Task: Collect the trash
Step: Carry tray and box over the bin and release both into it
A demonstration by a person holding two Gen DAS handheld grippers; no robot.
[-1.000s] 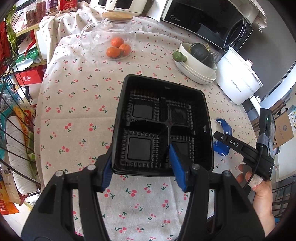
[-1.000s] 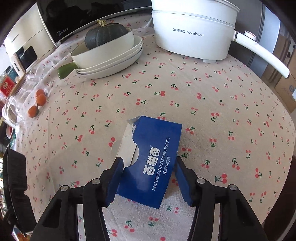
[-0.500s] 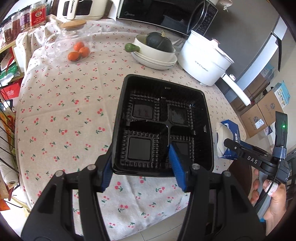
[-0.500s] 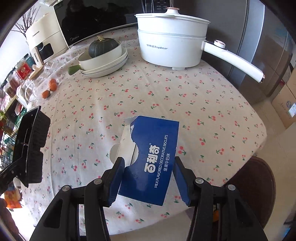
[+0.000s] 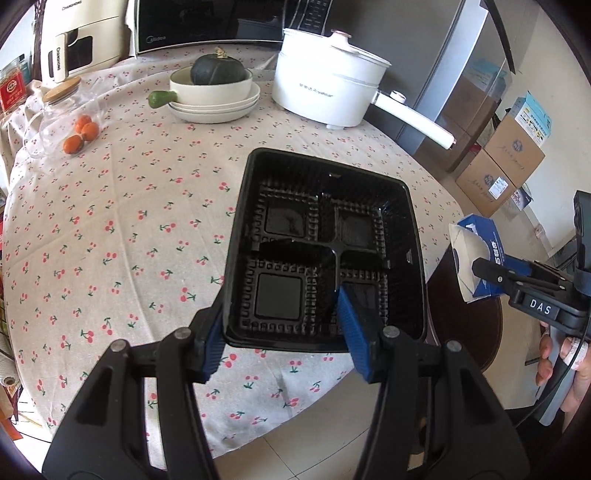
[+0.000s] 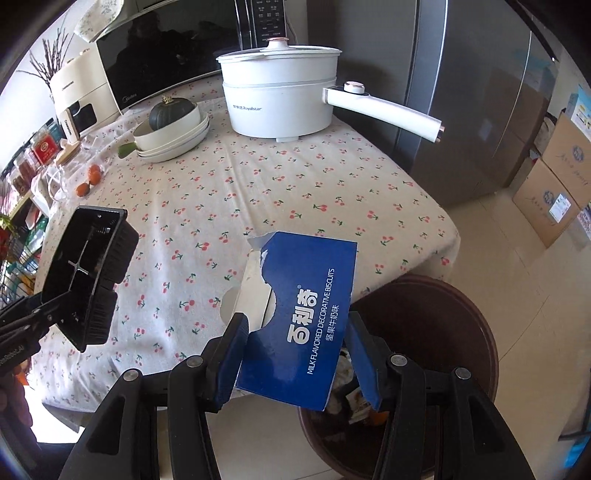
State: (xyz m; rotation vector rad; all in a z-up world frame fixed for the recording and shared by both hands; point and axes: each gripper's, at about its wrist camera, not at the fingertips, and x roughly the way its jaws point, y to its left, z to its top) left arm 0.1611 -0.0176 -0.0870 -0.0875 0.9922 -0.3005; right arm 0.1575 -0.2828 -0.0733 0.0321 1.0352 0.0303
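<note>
My left gripper (image 5: pixel 286 332) is shut on the near edge of a black plastic tray (image 5: pixel 325 243) with four compartments, held in the air over the table's front edge. The same tray (image 6: pixel 85 273) shows at the left of the right wrist view. My right gripper (image 6: pixel 295 354) is shut on a torn blue biscuit box (image 6: pixel 303 314), held above a round dark brown bin (image 6: pixel 443 332) that stands on the floor beside the table. Some trash lies inside the bin. In the left wrist view the box (image 5: pixel 476 254) appears at the right.
The table (image 5: pixel 110 221) has a cherry-print cloth. On it stand a white electric pot (image 5: pixel 328 92) with a long handle, stacked white dishes with a dark squash (image 5: pixel 218 70), and a glass jar holding oranges (image 5: pixel 79 134). A microwave (image 5: pixel 207 22) is behind. Cardboard boxes (image 5: pixel 506 166) sit on the floor at right.
Both grippers have moved back off the table toward its front edge with their loads. The biscuit box now hangs over the brown bin, which has come into view.
</note>
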